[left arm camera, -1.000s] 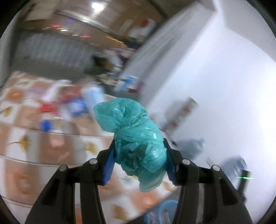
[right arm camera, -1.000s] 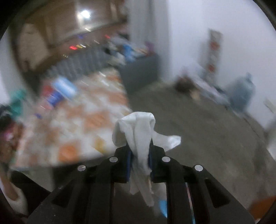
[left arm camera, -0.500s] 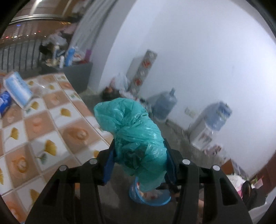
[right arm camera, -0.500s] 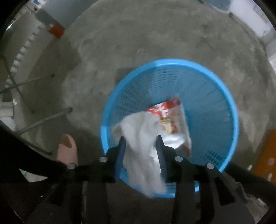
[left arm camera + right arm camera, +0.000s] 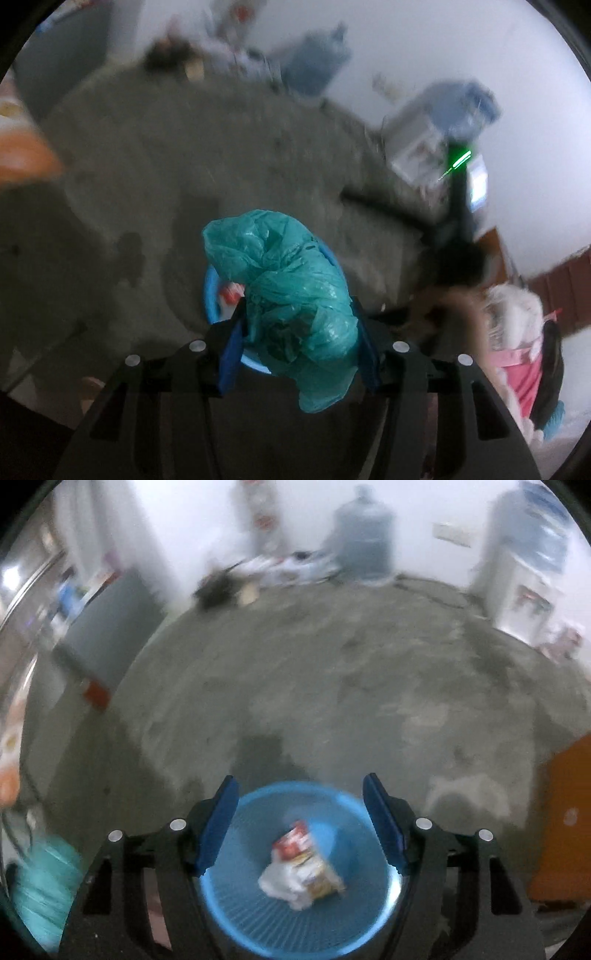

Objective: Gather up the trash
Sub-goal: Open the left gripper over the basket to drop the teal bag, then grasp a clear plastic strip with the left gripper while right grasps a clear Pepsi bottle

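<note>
Left gripper (image 5: pixel 299 345) clamps a crumpled teal plastic bag (image 5: pixel 291 295) between its blue pads (image 5: pixel 231 354), jaws easing slightly wider but pads on the bag on both sides. Bag hangs over the blue basket (image 5: pixel 211 291) on the floor, only part of its rim showing. Right gripper (image 5: pixel 301 825) jaws opening wide, nothing between them; directly below, the basket (image 5: pixel 236 897) holds a white tissue wad (image 5: pixel 279 880) and a red-and-white wrapper (image 5: pixel 306 860), probably a snack pack, blurred. Bare concrete floor (image 5: pixel 332 686) all round the basket; clutter and a water jug (image 5: pixel 364 541) well apart along the wall.
</note>
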`<action>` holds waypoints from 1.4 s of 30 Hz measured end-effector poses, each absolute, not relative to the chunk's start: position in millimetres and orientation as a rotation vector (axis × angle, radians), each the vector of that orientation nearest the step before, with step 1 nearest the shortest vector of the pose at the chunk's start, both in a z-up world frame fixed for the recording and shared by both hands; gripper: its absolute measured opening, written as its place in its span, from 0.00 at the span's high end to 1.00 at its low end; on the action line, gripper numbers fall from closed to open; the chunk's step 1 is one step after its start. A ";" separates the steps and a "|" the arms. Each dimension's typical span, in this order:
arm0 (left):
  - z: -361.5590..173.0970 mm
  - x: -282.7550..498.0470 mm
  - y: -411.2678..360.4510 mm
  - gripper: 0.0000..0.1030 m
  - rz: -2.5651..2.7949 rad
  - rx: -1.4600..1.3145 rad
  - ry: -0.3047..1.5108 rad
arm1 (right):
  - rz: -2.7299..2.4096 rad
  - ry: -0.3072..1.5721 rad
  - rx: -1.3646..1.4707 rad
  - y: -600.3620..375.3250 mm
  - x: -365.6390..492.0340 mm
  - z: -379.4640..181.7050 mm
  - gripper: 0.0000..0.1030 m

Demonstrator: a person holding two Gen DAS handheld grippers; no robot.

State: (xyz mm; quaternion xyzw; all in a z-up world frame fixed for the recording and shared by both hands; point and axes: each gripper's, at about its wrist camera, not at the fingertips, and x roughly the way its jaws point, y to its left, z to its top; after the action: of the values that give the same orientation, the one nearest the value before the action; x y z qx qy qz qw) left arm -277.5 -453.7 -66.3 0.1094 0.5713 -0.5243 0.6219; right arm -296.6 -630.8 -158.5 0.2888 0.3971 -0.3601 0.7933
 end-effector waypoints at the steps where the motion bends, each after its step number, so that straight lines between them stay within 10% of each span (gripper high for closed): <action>1: -77.4 -281.5 -463.6 0.45 -1.205 0.265 1.335 | -0.786 0.835 0.657 -635.7 -304.6 -157.9 0.36; 9: -142.2 -285.3 -515.6 0.28 -1.087 0.362 1.422 | -0.771 0.749 0.797 -647.2 -324.9 -155.2 0.36; 17: -46.1 -290.4 -457.8 0.28 -1.164 0.248 1.206 | -0.762 0.763 0.750 -647.0 -318.1 -145.1 0.36; 28: 126.8 -208.1 -174.5 0.18 -0.699 -0.142 0.487 | -0.523 0.614 0.618 -563.5 -286.1 -77.0 0.36; 42: 94.5 -59.6 32.8 0.18 -0.265 -0.083 0.482 | 0.028 0.708 0.485 -388.0 -132.0 -18.7 0.36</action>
State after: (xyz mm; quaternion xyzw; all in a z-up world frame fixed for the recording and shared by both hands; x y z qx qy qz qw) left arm -59.6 32.8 94.5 -0.0407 0.2381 -0.1309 0.9615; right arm -132.0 -388.0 -18.7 0.2353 0.3433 0.0134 0.9092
